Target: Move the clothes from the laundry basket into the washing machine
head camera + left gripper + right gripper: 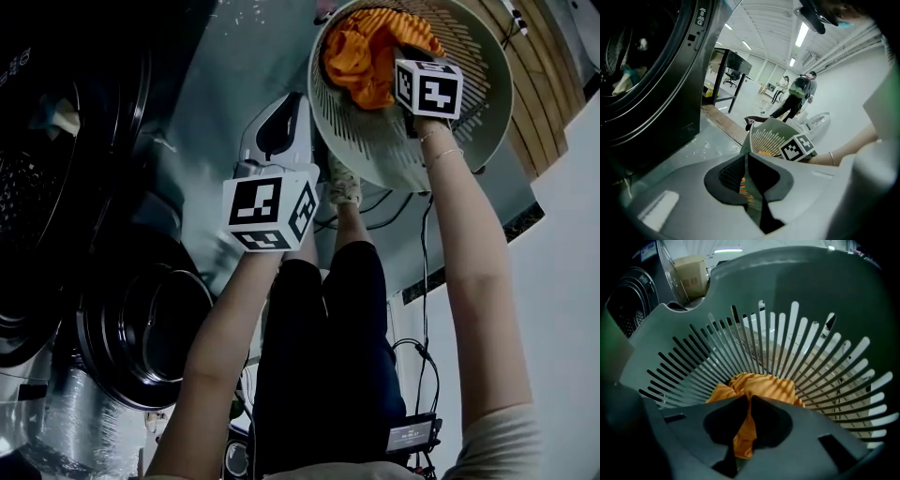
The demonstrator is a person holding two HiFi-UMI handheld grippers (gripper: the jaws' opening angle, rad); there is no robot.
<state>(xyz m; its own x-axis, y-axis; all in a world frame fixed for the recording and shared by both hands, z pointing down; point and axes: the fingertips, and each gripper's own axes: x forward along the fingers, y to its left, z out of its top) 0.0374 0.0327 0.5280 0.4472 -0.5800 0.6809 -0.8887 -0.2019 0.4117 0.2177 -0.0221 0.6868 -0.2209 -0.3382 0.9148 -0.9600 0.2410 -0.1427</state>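
The right gripper (748,401) pinches a crumpled orange cloth garment (764,386) between its jaws, inside the pale slatted plastic laundry basket (820,362). The left gripper (746,157) clamps the basket's rim. Lifting straight up with a firm grip should free the garment.

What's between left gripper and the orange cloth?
Wall of the laundry basket, pinched in the left gripper; left gripper view shows orange cloth through its slots.

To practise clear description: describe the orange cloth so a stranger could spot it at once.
Find the round slatted basket beside the dark washers. At its bottom lies a crumpled cloth, pinched by the right gripper. It alone is bright orange, against pale slats.
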